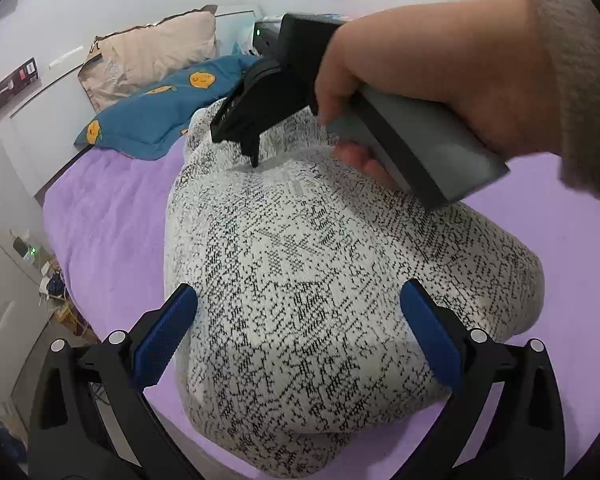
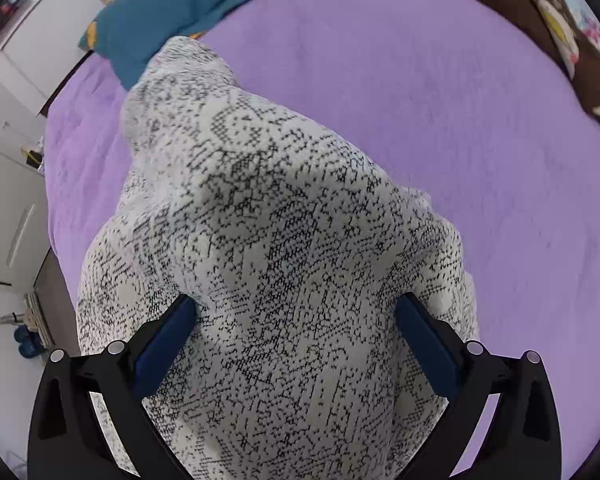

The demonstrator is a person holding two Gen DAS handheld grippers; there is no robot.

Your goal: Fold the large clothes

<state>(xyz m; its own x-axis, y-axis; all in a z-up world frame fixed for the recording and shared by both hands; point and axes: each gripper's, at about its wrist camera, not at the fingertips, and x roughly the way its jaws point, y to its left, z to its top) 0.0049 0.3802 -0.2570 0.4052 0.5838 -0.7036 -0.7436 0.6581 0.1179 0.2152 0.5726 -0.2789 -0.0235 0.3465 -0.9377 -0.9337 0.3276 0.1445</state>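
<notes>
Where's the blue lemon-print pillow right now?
In the left wrist view the blue pillow lies upper left on the purple bed, just beyond the far end of the speckled knit garment, with a beige pillow behind it.

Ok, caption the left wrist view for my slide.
Right gripper pressing down on a black-and-white knit sweater spread across the purple bedsheet.

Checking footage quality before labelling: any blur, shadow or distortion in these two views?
Left wrist: strong fisheye bending; the sweater is sharp, with a soft shadow near the left gripper. Right wrist: same bending, dark corners; the sweater's far end looks smeared, and shadow lies by the right gripper.
</notes>
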